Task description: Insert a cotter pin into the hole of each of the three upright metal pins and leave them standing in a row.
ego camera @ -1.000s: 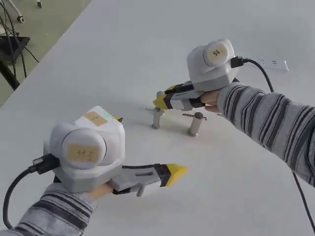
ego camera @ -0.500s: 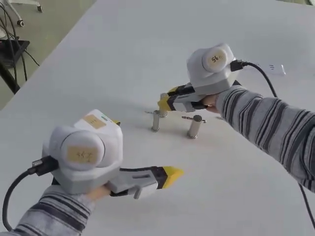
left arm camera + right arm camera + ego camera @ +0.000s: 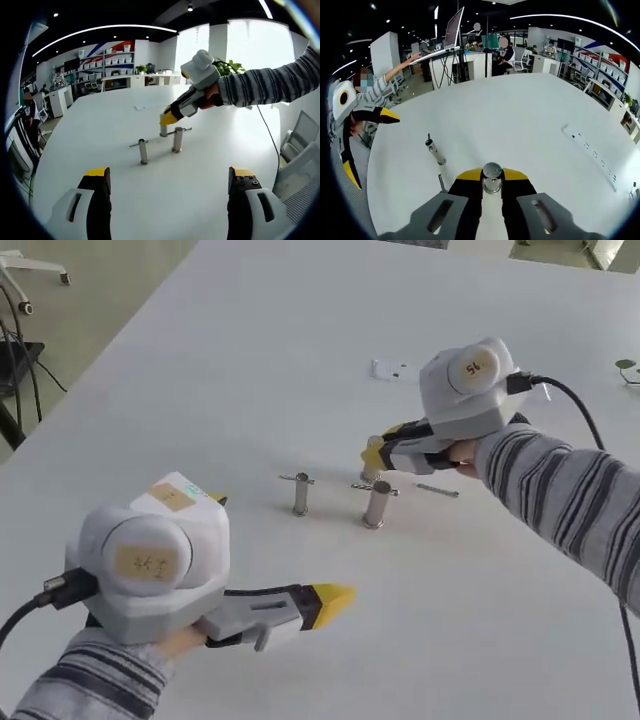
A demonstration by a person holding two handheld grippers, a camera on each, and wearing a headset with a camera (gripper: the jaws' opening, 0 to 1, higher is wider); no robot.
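Note:
Two upright metal pins stand on the white table, each with a cotter pin through its top: one on the left (image 3: 300,494) and one on the right (image 3: 376,504). A third metal pin (image 3: 492,171) stands just behind them, and my right gripper (image 3: 492,176) is shut on its top; the same grip is seen from the left gripper view (image 3: 163,131). A loose cotter pin (image 3: 437,490) lies on the table beside the right gripper (image 3: 373,453). My left gripper (image 3: 335,597) hovers nearer me, open with nothing between its fingers (image 3: 97,175).
A small white plug (image 3: 388,368) lies farther back on the table. A white power strip (image 3: 587,145) lies off to one side. The table's left edge (image 3: 90,360) drops to the floor. People sit at desks in the background.
The right gripper has moved rightward with the third pin, from behind the left pin to behind the right one. The left gripper has stayed open and low. The head camera has shifted.

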